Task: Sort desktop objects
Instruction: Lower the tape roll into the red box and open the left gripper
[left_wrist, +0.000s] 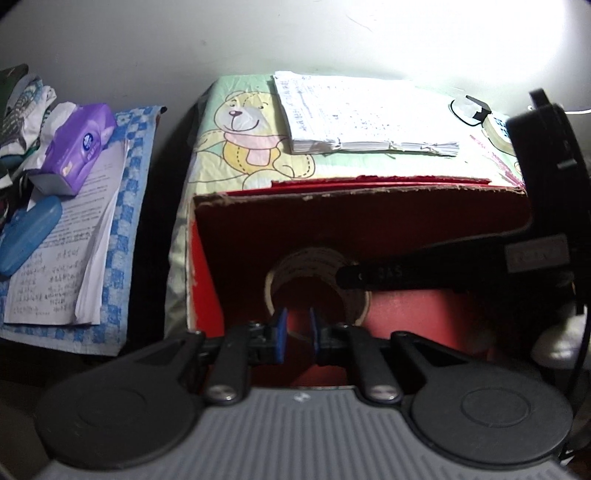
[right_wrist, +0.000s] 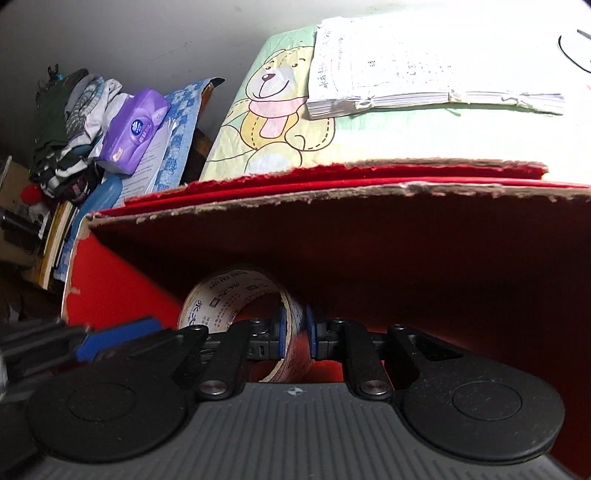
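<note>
1. Right gripper (right_wrist: 295, 334): inside the red box (right_wrist: 122, 291), blue pads pinched on the wall of the tape roll (right_wrist: 236, 295); roll upright on edge, its ring extending from the pads toward the box's left wall, printed side showing.
2. Left gripper (left_wrist: 295, 334): also inside the red box, just in front of the tape roll; blue pads drawn close, a narrow gap between them, nothing gripped. In the right wrist view, seen low at the box's left wall.
3. Red box: open-topped, torn cardboard rim, red lining; far wall directly behind the tape roll.
4. Bear-print cover (left_wrist: 236, 147): behind the red box, spread flat.
5. Stack of written papers (left_wrist: 369, 122): on the cover, beyond the box's far wall.
6. Blue case (left_wrist: 26, 236), purple tissue pack (left_wrist: 81, 147), loose sheets (left_wrist: 62, 258): left of the red box, well apart, on a blue checked cloth (left_wrist: 122, 229).
7. Pile of clothes (right_wrist: 70, 133): farthest left of the box, behind the tissue pack.
</note>
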